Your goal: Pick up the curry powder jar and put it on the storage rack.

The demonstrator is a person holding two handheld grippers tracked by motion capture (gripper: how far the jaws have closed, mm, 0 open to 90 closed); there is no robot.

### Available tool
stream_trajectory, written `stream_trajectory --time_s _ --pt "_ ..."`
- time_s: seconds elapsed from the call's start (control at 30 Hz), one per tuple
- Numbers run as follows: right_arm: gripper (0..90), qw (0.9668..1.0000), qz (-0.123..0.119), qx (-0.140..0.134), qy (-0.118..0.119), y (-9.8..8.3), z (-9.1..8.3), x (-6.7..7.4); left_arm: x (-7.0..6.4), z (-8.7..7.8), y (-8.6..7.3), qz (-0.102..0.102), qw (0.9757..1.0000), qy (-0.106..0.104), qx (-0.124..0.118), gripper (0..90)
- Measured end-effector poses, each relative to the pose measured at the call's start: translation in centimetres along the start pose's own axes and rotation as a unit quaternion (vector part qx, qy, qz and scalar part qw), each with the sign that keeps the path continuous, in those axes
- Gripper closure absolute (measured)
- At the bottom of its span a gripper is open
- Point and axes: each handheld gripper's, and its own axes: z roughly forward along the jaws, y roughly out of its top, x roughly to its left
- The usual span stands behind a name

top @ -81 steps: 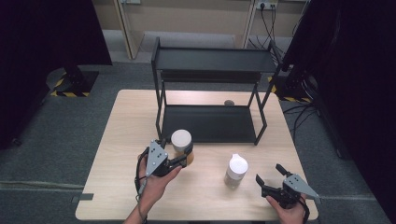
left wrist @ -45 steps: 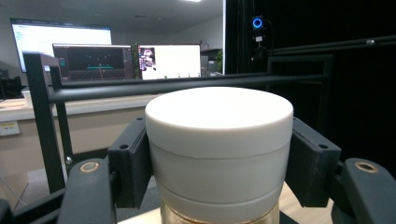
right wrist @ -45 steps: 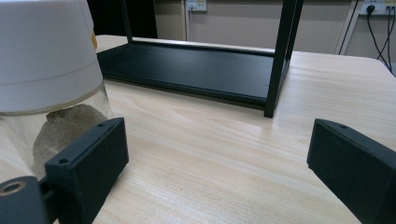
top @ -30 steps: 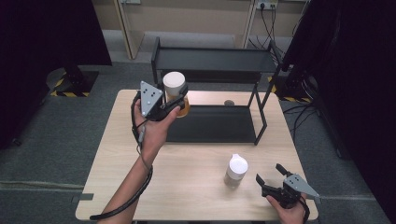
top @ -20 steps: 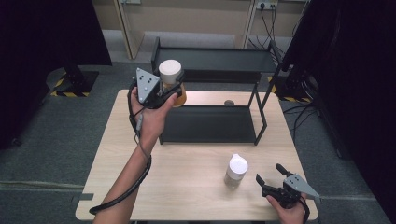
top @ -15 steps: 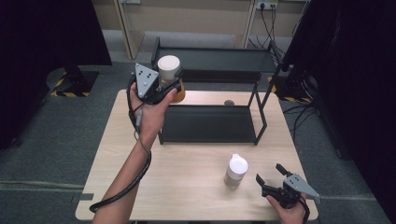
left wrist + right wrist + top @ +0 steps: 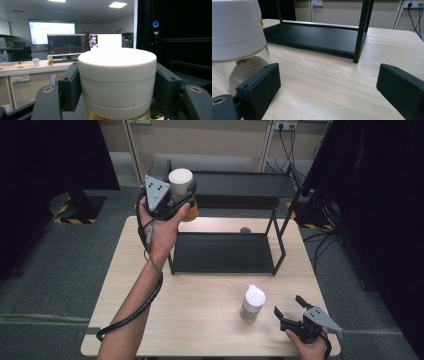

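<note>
We see the left gripper (image 7: 176, 200) clamping a white-lidded jar (image 7: 181, 182) beside the black shelf (image 7: 240, 185) — the right gripper (image 7: 290, 309) gapes empty by jar 2 (image 7: 252, 303).

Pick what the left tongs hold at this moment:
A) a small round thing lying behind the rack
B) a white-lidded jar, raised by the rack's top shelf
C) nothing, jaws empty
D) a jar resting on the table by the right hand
B: in the left gripper view the black jaws clamp the white lid of the jar, and the high view shows the left tongs carrying it up beside the rack's top shelf.
</note>
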Motion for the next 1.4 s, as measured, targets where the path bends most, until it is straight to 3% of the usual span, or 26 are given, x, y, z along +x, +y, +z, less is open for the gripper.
stream_trajectory --time_s 0.57,1.4 --pt "5.8 1.0 0.002 -0.002 0.001 -0.1 0.0 -0.1 0.1 2.7 3.0 0.001 0.9999 0.015 0.001 33.5" --pt "5.8 1.0 0.001 -0.002 0.003 -0.1 0.0 -0.2 0.3 5.7 4.1 -0.003 0.9997 0.021 0.01 33.6"
